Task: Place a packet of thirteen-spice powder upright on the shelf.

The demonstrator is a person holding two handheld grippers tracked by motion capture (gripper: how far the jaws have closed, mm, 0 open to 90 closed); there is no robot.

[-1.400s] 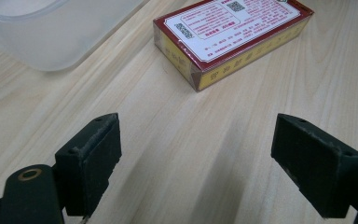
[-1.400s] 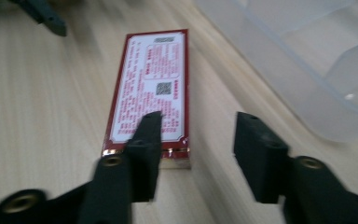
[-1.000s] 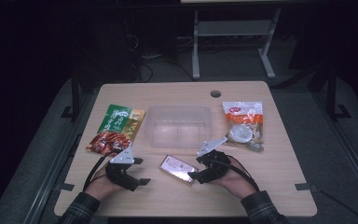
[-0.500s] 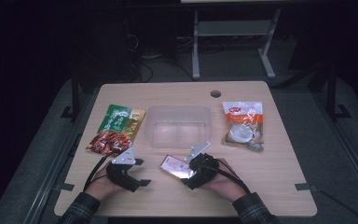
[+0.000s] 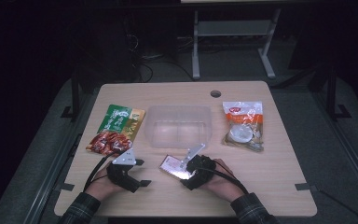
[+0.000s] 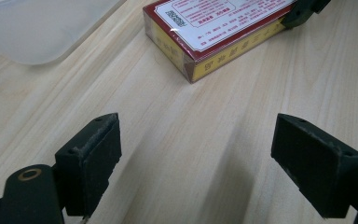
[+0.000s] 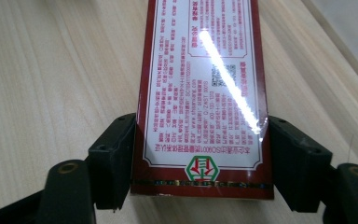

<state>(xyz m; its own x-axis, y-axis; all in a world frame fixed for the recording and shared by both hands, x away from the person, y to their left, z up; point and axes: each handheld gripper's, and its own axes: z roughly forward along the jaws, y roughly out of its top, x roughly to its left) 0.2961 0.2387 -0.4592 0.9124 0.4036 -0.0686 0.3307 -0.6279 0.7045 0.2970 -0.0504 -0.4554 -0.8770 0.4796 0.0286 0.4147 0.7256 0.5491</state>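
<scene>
Red-and-white printed carton (image 7: 204, 93), shrink-wrapped and lying flat on the wooden table (image 5: 270, 172), sits just in front of the clear plastic container (image 5: 179, 125), near the table's front edge. Right gripper (image 7: 200, 154) straddles the carton's near end: its two black jaws stand on either side of the narrow carton, flanking its long edges, and they have just been closing, with the carton between them; whether the pads already press on its sides cannot be told. Left gripper (image 6: 209, 149) rests low over bare tabletop, jaws wide apart with nothing between them; in its view the carton (image 6: 214, 35) lies ahead, with a tip of the right gripper at its far corner. High view: left gripper (image 5: 128, 170) and right gripper (image 5: 193, 170) side by side, carton (image 5: 172, 165) at the right one. A green-and-red snack bag (image 5: 116, 128) lies left of the container, a clear food pouch (image 5: 243, 125) to its right.
</scene>
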